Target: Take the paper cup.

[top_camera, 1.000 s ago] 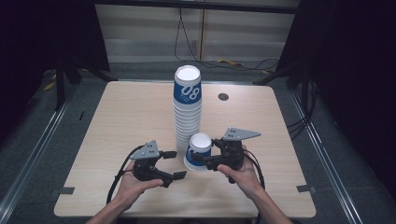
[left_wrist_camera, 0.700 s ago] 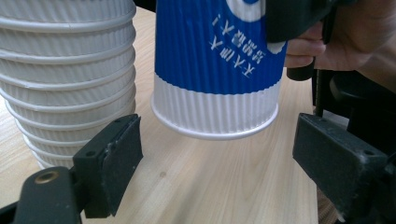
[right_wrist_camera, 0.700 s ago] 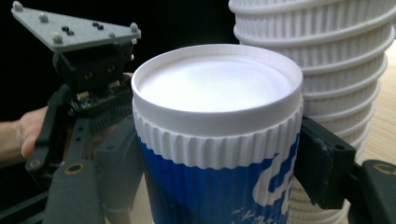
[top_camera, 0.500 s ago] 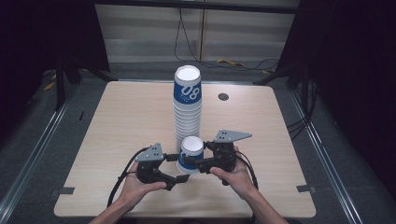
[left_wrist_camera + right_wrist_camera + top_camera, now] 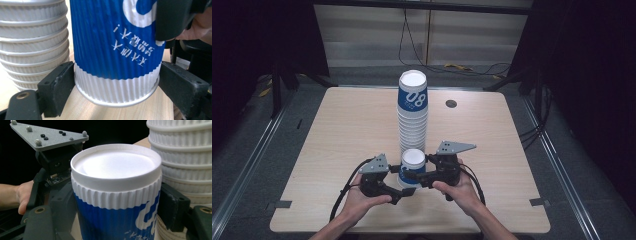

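Blue cup [image 5: 115,50] raised off table [image 5: 140,112]

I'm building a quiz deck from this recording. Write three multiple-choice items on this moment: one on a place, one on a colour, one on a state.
1. Where does the single cup stand relative to the tall stack of cups?
A. On the person's side of it
B. Behind it, toward the far edge
C. On top of it

2. What colour is the band around the single cup, above its white ribbed part?
A. Red
B. Blue
C. Green

3. How does the single cup sit?
A. Lying on its side
B. Upright, mouth up
C. Upside down, closed base on top

Answers:
1. A, the high view puts it between the stack and the person's hands, with the left gripper and the right gripper at its sides.
2. B, the left gripper view shows a blue band with white print.
3. C, the right gripper view shows a closed white base on top, and the print reads inverted.
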Demonstrator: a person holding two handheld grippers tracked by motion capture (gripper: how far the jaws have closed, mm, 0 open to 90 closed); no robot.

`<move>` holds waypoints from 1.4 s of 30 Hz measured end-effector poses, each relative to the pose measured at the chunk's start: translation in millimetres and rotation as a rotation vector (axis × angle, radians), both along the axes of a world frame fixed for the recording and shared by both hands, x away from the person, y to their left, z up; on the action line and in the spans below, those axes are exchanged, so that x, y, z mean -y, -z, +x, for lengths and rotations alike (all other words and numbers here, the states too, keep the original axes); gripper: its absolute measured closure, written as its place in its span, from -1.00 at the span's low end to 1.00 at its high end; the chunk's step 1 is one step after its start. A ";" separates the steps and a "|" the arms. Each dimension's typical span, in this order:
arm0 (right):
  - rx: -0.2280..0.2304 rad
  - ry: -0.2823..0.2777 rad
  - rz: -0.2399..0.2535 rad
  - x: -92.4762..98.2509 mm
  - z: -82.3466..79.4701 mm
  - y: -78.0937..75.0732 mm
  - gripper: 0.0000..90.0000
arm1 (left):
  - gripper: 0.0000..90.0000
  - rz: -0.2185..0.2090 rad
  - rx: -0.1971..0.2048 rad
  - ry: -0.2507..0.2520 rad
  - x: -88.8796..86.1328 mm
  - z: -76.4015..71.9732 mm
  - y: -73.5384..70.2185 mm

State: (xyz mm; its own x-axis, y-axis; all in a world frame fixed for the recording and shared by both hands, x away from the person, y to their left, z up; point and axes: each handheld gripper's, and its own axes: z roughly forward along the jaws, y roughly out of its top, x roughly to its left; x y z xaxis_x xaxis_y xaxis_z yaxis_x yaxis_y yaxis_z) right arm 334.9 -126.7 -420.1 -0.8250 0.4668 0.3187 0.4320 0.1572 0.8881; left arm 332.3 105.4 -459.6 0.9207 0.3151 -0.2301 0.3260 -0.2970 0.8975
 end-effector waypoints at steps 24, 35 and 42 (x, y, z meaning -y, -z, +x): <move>0.002 -0.025 -0.010 -10.5 -4.8 5.1 -0.42 | -0.64 -0.008 0.011 -0.014 2.9 -0.2 -0.6; -0.053 -0.054 -0.032 -8.2 -5.8 -0.4 -0.57 | -0.57 0.064 0.011 0.023 1.5 -0.4 -2.0; -0.061 -0.065 -0.025 -3.5 -5.5 -3.5 -0.67 | -0.57 0.077 0.003 0.013 -1.6 1.2 -2.8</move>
State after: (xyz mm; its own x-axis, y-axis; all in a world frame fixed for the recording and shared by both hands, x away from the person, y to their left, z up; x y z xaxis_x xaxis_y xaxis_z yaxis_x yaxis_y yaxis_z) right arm 329.3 -123.2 -416.5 -0.8332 0.4213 0.3581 0.4733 0.2084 0.8559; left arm 333.5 107.0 -456.8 0.9254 0.3198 -0.2033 0.3193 -0.3693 0.8727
